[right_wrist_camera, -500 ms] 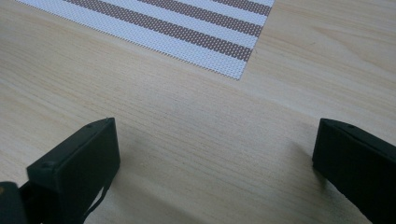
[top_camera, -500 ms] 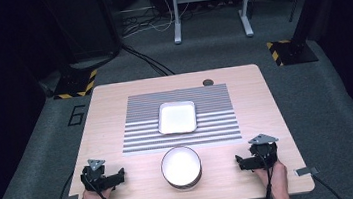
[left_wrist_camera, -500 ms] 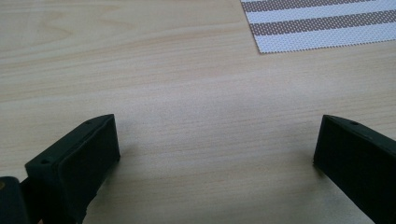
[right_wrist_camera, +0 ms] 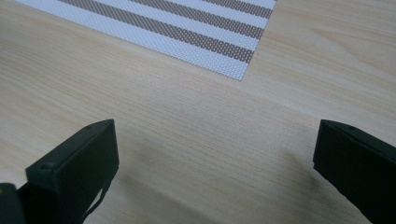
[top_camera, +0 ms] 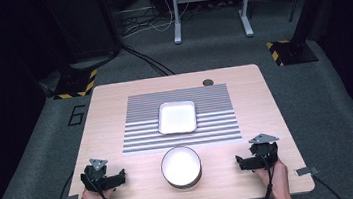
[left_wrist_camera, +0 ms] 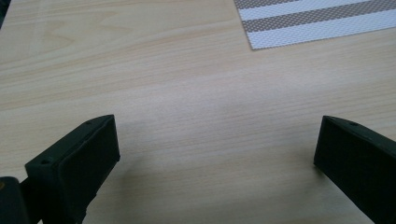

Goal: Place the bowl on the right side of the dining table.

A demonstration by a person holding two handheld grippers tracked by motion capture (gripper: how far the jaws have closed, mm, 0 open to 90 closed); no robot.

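Centrally, round bowl [top_camera: 181,167] between left gripper [top_camera: 104,180] and right gripper [top_camera: 255,160], apparently untouched, both wide open

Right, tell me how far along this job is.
Nothing looks done yet: the round bowl sits on the table's near edge and the square dish on the striped mat. Left gripper and right gripper rest open, holding nothing. All handling remains.

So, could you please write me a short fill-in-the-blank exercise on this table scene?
1. The square white tray sits on the ____ mat.
2. The round bowl stands ____ the left gripper and the right gripper.
3. Both grippers' jaws are ____.

Missing words: striped; between; open
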